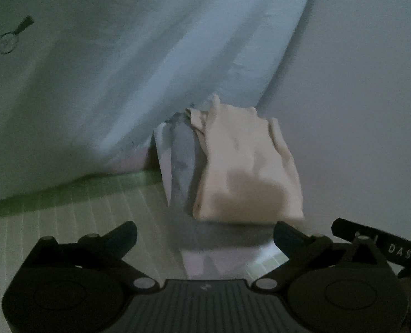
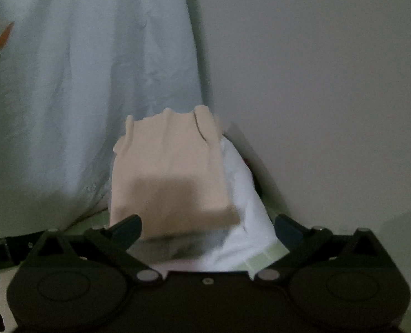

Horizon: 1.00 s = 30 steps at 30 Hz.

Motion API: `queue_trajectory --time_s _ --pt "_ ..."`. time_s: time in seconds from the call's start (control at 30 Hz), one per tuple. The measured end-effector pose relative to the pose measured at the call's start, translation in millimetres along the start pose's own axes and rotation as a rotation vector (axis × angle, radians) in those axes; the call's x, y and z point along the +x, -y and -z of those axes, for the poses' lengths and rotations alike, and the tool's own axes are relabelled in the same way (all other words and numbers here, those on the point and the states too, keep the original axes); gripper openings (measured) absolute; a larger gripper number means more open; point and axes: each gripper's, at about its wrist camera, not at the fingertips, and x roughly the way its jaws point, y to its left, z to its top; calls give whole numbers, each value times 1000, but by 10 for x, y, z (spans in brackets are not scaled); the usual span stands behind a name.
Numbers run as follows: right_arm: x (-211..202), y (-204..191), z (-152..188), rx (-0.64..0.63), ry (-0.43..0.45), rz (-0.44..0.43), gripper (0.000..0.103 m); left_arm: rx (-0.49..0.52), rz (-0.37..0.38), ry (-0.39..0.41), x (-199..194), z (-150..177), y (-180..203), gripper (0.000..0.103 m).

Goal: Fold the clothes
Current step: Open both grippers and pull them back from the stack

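Note:
A folded peach garment lies on top of a stack of folded clothes, with a grey-blue one and a white one under it. The peach garment also shows in the right wrist view. My left gripper is open, its fingers spread just short of the stack's near edge. My right gripper is open, its fingers on either side of the stack's near end. Both hold nothing.
A pale blue cloth with small prints hangs behind and left of the stack; it also shows in the right wrist view. A plain wall stands to the right. The stack rests on a green grid mat.

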Motion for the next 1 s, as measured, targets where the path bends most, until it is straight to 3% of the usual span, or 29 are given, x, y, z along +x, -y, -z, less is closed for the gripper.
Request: queue_trajectory --time_s 0.47,0.8,1.0 --pt "-1207 18 846 23 92 16 103 106 -2 9 -857 642 142 103" --pt "-1579 36 1105 42 92 27 103 168 -25 19 -1151 858 190 103" --pt "-1676 73 1176 68 100 14 103 174 11 34 -1245 901 223 103"
